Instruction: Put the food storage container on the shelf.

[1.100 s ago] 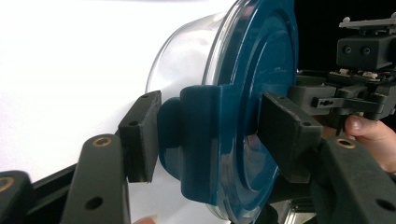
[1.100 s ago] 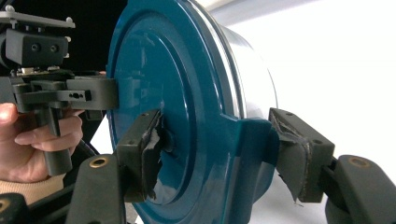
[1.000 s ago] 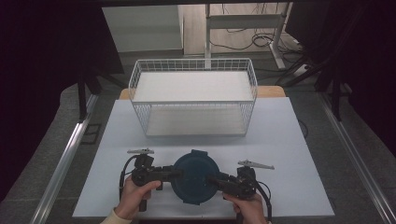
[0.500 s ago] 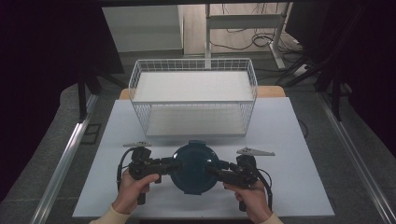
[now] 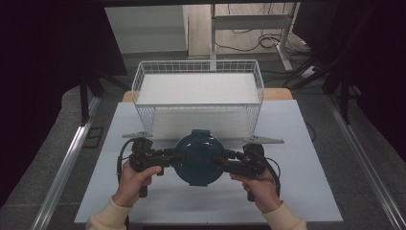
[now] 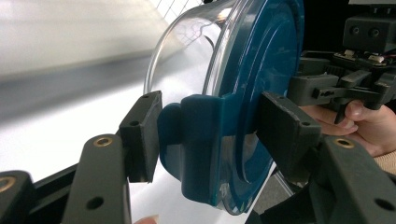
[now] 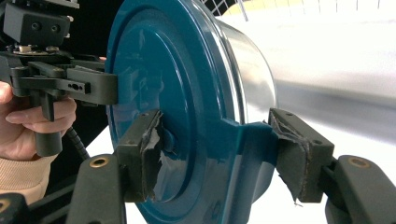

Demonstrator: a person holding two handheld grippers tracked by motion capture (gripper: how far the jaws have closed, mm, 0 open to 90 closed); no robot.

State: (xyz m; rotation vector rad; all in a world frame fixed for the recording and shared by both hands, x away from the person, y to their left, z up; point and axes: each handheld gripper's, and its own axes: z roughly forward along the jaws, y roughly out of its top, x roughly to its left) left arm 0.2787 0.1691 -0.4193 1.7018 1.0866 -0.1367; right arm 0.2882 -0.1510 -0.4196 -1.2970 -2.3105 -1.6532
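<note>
2 grippers, 1 load. Left gripper [image 5: 168, 157] and right gripper [image 5: 224, 163] each clamp a side latch of the blue-lidded clear container [image 5: 198, 157]. Container now held off the white table [image 5: 306, 191], higher and nearer the wire basket [image 5: 198, 88] than 1 second ago. Lift under way; judged next stage: carry over the basket rim.

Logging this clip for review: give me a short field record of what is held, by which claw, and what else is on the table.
held item: round clear container with blue lid
left claw: shut on the lid's left clip
right claw: shut on the lid's right clip
container position: between both claws, over the white table
behind it: white wire basket, apart from the container
</note>
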